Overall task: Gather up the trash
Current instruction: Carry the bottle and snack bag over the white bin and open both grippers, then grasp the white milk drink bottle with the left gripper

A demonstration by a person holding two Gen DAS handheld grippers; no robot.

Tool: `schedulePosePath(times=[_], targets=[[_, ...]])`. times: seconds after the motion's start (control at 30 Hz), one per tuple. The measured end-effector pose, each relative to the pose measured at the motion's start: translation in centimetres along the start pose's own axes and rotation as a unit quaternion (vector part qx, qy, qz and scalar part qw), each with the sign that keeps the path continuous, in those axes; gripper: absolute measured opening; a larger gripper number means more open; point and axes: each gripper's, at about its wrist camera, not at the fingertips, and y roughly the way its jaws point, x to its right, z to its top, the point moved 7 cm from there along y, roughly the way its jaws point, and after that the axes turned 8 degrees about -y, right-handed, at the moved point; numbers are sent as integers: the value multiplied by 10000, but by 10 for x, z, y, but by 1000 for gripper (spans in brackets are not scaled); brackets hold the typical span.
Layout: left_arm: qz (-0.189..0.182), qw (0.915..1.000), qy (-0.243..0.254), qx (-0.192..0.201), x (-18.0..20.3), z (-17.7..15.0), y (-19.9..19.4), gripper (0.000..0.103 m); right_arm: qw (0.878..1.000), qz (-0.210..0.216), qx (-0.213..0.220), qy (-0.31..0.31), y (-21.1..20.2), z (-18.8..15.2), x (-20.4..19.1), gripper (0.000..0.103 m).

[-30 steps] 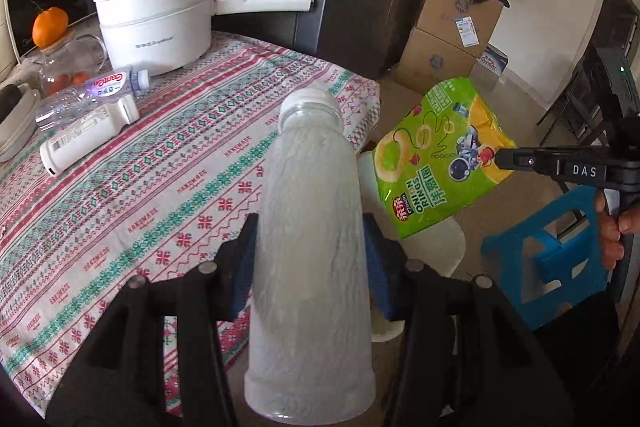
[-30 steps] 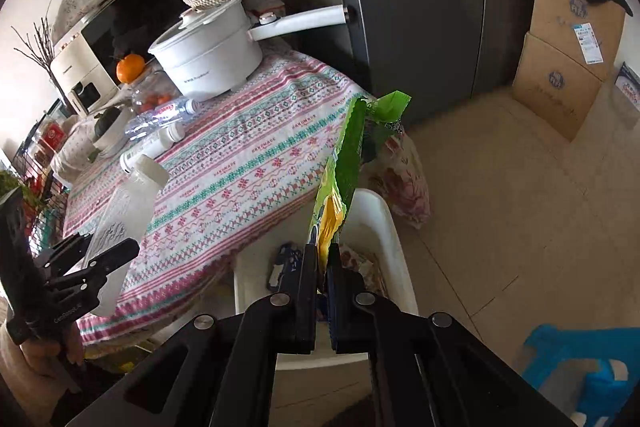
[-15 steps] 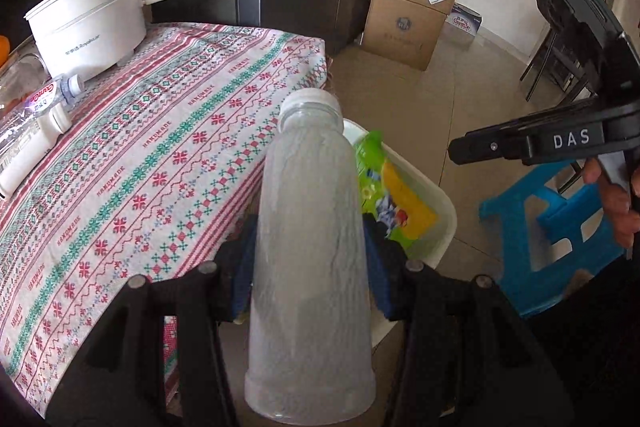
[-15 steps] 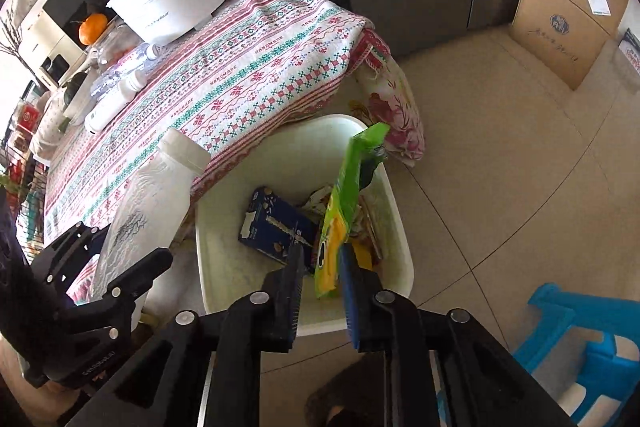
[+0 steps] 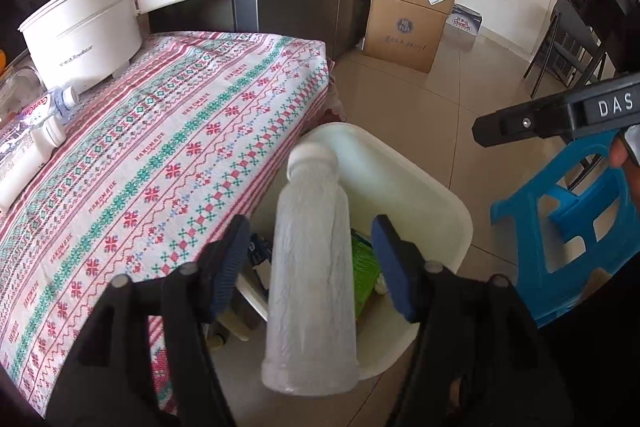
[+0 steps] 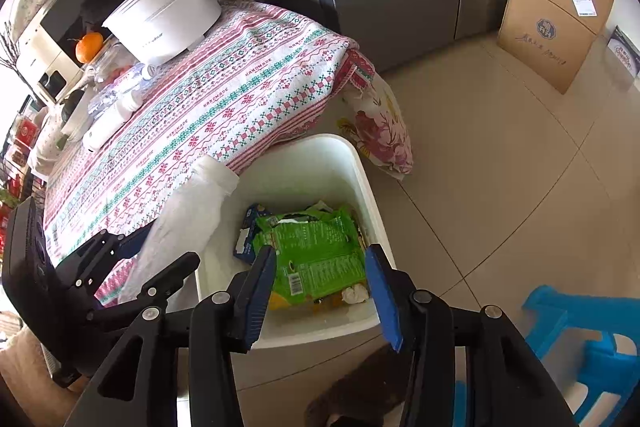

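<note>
At lower centre, left claw (image 5: pixel 310 263) opening beside frosted bottle (image 5: pixel 310 279), right claw (image 6: pixel 320 291) marked "DAS" opening empty above bin (image 6: pixel 360 163), tablecloth (image 5: pixel 160 155) reading "HANDMADE".

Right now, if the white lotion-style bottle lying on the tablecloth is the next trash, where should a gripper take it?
Grip the white bottle across the middle of its body, coming from above. It lies flat on the tablecloth beside a clear water bottle, so only its narrow width fits the jaws.
</note>
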Motion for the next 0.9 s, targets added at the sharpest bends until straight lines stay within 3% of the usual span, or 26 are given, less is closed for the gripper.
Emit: schedulePosePath(times=[0.03,0.57,0.73,0.9], targets=[[28,9999,-11,99,-1,2,-4,86,10000,-14,12,3,0,0,0,51],[324,9990,-289,-80,-36,3,-24,89,9999,12,141,-9,-2,14,-12,61],[567,9977,-347,-164,-62,3,-33,92,9997,-12,219,-55,-3,24,-23,69],[1019,9945,-90,-218,-104,10,-42,95,9994,-16,319,-160,-1,37,-40,74]])
